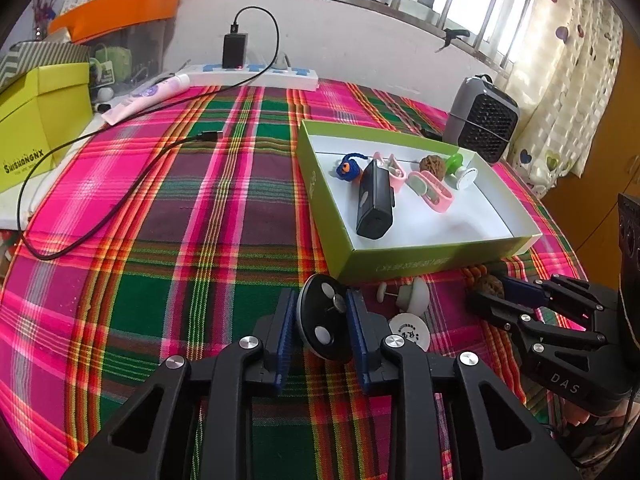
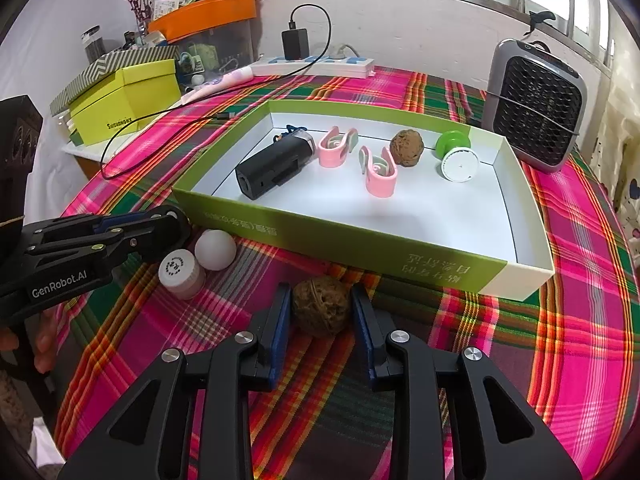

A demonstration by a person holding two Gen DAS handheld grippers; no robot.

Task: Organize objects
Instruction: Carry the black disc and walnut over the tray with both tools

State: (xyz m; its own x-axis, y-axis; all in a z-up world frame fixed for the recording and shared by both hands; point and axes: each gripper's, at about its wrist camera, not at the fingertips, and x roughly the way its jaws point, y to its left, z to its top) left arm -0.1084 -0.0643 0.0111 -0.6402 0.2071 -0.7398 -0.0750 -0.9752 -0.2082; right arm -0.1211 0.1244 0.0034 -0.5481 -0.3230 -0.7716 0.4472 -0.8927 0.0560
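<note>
On the plaid cloth, my left gripper (image 1: pixel 322 300) is shut on a black disc with white dots (image 1: pixel 326 320), which stands on edge between the blue pads. My right gripper (image 2: pixel 321 292) is shut on a brown walnut (image 2: pixel 322 306) resting on the cloth just in front of the green box (image 2: pixel 340 236). In the left wrist view the right gripper (image 1: pixel 486 292) shows at right with the walnut (image 1: pixel 490 285). The box (image 1: pixel 400 264) holds a black device (image 2: pixel 276 164), two pink clips (image 2: pixel 378 170), another walnut (image 2: pixel 407 147) and a green-and-white spool (image 2: pixel 458 160).
A small white jar (image 2: pixel 182 274) and a white ball (image 2: pixel 216 250) lie beside the left gripper (image 2: pixel 176 224). A grey fan heater (image 2: pixel 536 104) stands at back right. A black cable (image 1: pixel 100 208), power strip (image 1: pixel 256 74) and yellow box (image 1: pixel 40 120) are at left.
</note>
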